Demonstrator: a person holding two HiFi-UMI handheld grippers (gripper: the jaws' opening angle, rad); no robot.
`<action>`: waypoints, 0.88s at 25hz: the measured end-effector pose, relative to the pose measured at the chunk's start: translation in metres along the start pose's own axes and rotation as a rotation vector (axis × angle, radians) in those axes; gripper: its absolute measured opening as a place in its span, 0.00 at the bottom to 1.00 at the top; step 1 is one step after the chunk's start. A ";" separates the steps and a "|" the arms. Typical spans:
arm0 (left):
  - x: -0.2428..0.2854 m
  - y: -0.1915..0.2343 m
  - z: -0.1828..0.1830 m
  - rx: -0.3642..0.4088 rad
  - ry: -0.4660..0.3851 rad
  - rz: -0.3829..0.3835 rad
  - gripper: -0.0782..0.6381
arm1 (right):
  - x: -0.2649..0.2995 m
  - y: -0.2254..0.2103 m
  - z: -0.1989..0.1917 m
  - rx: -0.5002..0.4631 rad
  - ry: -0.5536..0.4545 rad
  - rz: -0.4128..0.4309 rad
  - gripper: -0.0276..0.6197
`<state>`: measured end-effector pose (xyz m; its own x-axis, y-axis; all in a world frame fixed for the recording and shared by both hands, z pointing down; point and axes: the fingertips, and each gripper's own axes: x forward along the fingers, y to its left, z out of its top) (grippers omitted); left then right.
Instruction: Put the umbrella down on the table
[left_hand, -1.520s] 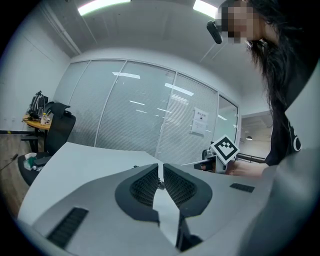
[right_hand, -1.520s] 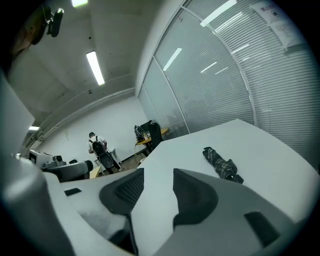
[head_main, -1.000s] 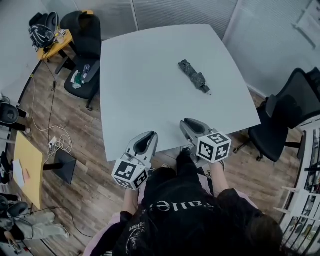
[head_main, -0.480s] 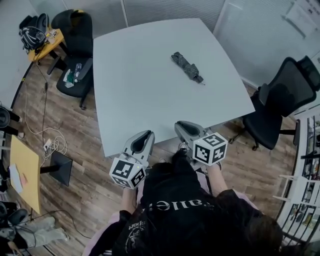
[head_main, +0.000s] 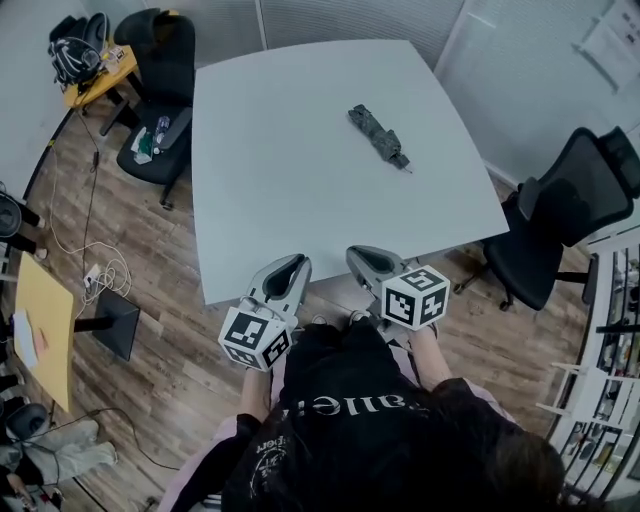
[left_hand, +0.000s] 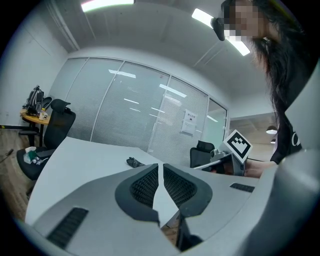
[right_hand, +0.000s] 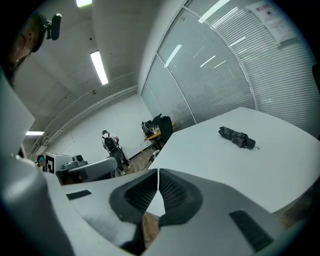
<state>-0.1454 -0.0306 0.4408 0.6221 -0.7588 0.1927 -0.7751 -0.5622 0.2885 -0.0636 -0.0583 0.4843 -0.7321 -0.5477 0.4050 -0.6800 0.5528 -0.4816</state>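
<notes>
The folded dark grey umbrella (head_main: 378, 135) lies alone on the white table (head_main: 290, 170), toward its far right part. It also shows small in the left gripper view as the umbrella (left_hand: 134, 162), and in the right gripper view as the umbrella (right_hand: 237, 136). Both grippers hang just off the table's near edge, close to the person's body and far from the umbrella. My left gripper (head_main: 296, 264) has its jaws together with nothing in them, as the left gripper (left_hand: 160, 167) shows. My right gripper (head_main: 360, 256) is shut and empty too, seen up close as the right gripper (right_hand: 158, 173).
A black office chair (head_main: 565, 205) stands at the table's right side. Another chair (head_main: 160, 140) with items on its seat is at the far left, by a yellow desk (head_main: 100, 85). Cables (head_main: 95, 275) lie on the wooden floor. Glass partitions close the far side.
My right gripper has drawn back from over the table's near edge toward the person. The umbrella stays where it lay. My left gripper has hardly moved.
</notes>
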 end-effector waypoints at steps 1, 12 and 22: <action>0.001 -0.001 0.001 0.000 -0.002 0.005 0.16 | -0.001 0.000 0.001 -0.005 0.004 0.005 0.08; 0.021 -0.023 0.009 -0.003 -0.007 0.031 0.16 | -0.021 -0.024 0.013 -0.017 0.028 0.031 0.08; 0.038 -0.037 0.006 0.012 0.015 0.030 0.16 | -0.031 -0.044 0.015 0.005 0.017 0.037 0.08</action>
<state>-0.0937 -0.0404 0.4314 0.6005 -0.7702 0.2151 -0.7943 -0.5437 0.2710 -0.0108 -0.0747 0.4816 -0.7571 -0.5164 0.4001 -0.6526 0.5689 -0.5006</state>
